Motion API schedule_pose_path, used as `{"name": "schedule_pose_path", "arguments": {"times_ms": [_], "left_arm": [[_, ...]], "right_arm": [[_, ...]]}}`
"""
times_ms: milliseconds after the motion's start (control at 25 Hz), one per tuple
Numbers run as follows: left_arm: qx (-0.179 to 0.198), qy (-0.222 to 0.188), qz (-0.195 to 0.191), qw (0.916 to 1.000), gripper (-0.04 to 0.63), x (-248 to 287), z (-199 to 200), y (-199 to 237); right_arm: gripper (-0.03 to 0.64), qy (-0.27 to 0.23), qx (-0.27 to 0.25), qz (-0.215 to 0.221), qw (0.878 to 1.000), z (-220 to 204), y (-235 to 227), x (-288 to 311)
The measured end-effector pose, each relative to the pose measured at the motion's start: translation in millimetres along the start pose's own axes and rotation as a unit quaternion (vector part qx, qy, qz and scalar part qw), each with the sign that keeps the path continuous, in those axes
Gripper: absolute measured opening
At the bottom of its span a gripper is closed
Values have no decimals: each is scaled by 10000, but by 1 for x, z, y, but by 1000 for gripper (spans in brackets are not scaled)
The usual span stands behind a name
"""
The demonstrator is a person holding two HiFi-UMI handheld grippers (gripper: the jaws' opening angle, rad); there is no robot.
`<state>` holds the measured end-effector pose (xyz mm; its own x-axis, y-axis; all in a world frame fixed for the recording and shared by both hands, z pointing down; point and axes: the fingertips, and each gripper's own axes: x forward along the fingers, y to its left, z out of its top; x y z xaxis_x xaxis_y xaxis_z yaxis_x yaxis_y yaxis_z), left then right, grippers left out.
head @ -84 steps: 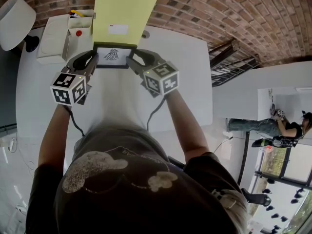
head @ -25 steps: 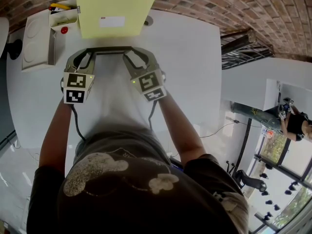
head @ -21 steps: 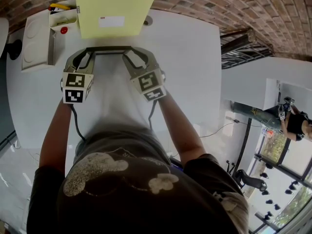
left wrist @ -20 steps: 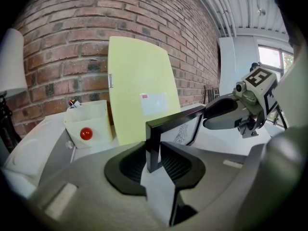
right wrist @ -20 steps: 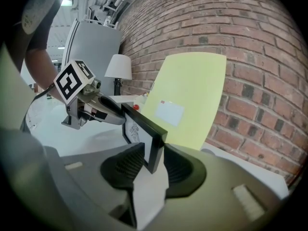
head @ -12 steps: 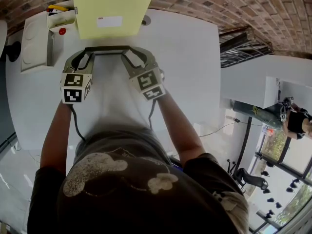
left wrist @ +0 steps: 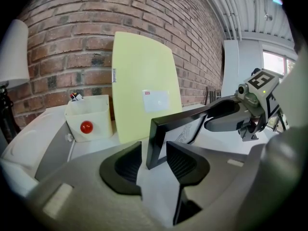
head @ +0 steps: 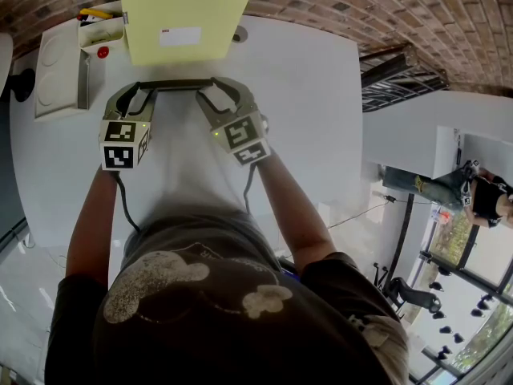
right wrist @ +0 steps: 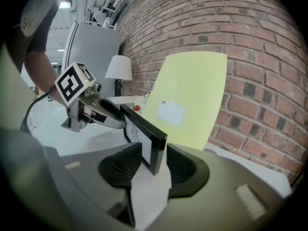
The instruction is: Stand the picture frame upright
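Head view shows us the picture frame [head: 176, 83] standing on its lower edge on the white worktop [head: 313, 103], just in front of a yellow board [head: 188, 14] that leans on the brick wall. The left gripper [left wrist: 153, 160] has one end of the frame between its jaws and the right gripper [right wrist: 154, 165] has the other. Both pairs of jaws have just been opening and now stand spread, no longer pinching the black moulding. We judge the standing done and the letting go in hand. Next we would draw both grippers straight back without brushing the frame, since a nudge could tip it. We cannot see any prop behind it. The white bin [left wrist: 89, 121] with its red ball [left wrist: 86, 127] and the lamp [right wrist: 118, 66] sit off to the left, out of the way.
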<state>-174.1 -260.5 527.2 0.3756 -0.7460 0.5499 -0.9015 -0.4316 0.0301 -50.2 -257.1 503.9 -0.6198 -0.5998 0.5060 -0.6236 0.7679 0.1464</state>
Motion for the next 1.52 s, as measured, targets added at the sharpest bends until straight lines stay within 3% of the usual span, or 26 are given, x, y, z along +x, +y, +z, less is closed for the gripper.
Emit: {"name": "schedule_pose_path", "arguments": {"times_ms": [200, 440, 800, 1040, 1280, 1520], "left_arm": [[2, 31, -6, 10000, 182, 0, 0, -1], [-138, 181, -209, 9995, 251, -3, -7, -9], [-317, 129, -183, 9992, 311, -36, 3, -24], [-188, -308, 342, 9988, 311, -76, 15, -30], [-314, -576, 819, 9945, 311, -119, 18, -37], [-345, -907, 1566, 9829, 311, -170, 27, -45]], "right_arm": [[170, 39, -2, -11, 10000, -1, -1, -1], [181, 79, 168, -82, 9998, -4, -4, -6], [181, -222, 171, -162, 9995, 10, -3, -34], [181, -498, -13, -129, 9987, 27, -2, -59], [181, -884, -82, 123, 9960, 47, 11, -80], [179, -1262, -143, 767, 9889, 69, 36, -82]]}}
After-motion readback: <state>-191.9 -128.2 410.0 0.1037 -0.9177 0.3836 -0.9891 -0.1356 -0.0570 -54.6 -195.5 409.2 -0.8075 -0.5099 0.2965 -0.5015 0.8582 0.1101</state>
